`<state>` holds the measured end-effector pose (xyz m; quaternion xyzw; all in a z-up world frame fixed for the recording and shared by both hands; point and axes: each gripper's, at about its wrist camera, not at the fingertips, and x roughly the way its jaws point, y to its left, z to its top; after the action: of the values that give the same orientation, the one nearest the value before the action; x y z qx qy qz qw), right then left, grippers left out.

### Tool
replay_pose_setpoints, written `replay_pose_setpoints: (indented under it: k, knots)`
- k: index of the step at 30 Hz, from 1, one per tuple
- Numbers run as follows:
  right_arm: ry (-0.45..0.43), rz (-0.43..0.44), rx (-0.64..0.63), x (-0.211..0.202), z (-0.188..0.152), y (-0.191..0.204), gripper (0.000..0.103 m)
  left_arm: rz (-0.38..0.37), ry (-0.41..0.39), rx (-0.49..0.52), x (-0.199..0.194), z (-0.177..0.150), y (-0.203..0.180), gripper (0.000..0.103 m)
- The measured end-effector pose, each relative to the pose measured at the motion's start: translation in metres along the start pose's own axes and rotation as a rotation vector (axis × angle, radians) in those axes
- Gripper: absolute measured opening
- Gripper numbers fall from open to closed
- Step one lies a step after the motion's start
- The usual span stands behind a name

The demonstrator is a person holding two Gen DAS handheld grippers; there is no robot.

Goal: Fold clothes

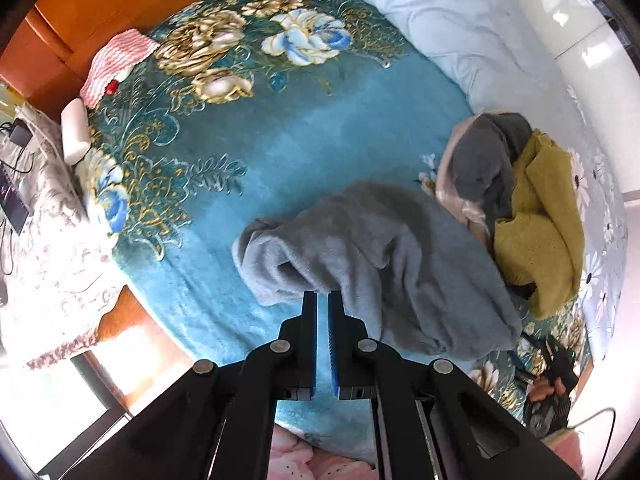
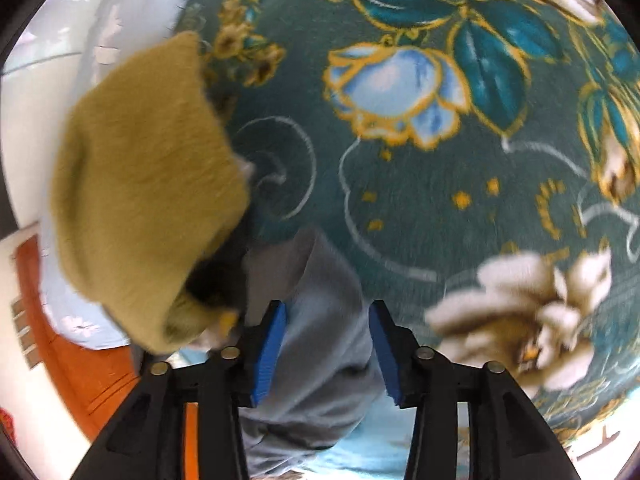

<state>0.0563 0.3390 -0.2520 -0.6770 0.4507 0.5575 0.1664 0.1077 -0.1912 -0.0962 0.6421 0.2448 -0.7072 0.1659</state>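
Note:
A grey fleece garment (image 1: 380, 256) lies crumpled on the teal floral blanket (image 1: 248, 128). My left gripper (image 1: 322, 296) is above its near edge, jaws nearly closed with a thin gap, and no cloth shows between them. In the right wrist view the same grey garment (image 2: 316, 344) lies between the fingers of my right gripper (image 2: 328, 312), which is open and astride it. An olive-yellow knit garment (image 2: 148, 192) lies just left of it, and also shows in the left wrist view (image 1: 540, 216) beside a dark grey garment (image 1: 488, 152).
A pale blue duvet (image 1: 448, 12) lies at the far side of the bed. A pink striped cloth (image 1: 116, 64) and a white object (image 1: 76, 132) sit by the wooden headboard (image 1: 92, 0). The other gripper and hand (image 1: 552, 384) show at lower right. Orange floor (image 2: 100, 364) lies beyond the bed edge.

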Motion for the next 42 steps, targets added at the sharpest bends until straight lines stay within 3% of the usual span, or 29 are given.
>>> replay_pose_setpoints:
  k: [5, 7, 9, 14, 18, 22, 25, 29, 33, 37, 42]
  knots:
    - [0.039, 0.038, 0.033, 0.023, 0.009, 0.005, 0.046, 0.038, 0.031, -0.011, 0.004, -0.005, 0.002, 0.004]
    - [0.038, 0.044, 0.002, 0.023, 0.006, 0.011, 0.021, 0.042, 0.036, -0.014, 0.004, -0.003, 0.0, 0.004]
    - [0.058, 0.051, -0.043, 0.019, 0.001, 0.015, 0.012, 0.033, 0.037, -0.006, 0.005, 0.0, -0.008, 0.004]
    - [-0.028, 0.224, -0.07, -0.025, -0.018, 0.008, 0.008, 0.007, 0.038, 0.059, 0.008, 0.005, -0.038, 0.004]
    - [-0.116, 0.302, -0.123, -0.084, -0.038, -0.004, 0.008, -0.022, 0.037, 0.131, 0.009, 0.005, -0.064, 0.004]
    - [-0.24, 0.257, -0.224, -0.155, -0.044, -0.017, 0.008, -0.041, 0.043, 0.16, 0.012, 0.002, -0.075, 0.004]
    - [-0.301, 0.199, -0.219, -0.188, -0.037, -0.035, 0.008, -0.047, 0.05, 0.15, 0.012, -0.001, -0.074, 0.004]
    - [-0.322, 0.197, -0.165, -0.193, -0.006, -0.029, 0.008, -0.043, 0.043, 0.114, 0.008, -0.004, -0.06, 0.004]
    - [-0.413, 0.174, -0.184, -0.194, 0.023, 0.006, 0.008, -0.036, 0.022, 0.068, 0.0, -0.006, -0.036, 0.006]
    - [-0.409, 0.05, -0.126, -0.174, 0.047, 0.008, 0.008, -0.035, 0.011, 0.004, -0.005, -0.009, -0.006, 0.012]
    - [-0.369, -0.069, -0.063, -0.158, 0.047, -0.023, 0.008, -0.059, 0.025, -0.1, 0.002, -0.008, 0.03, 0.019]
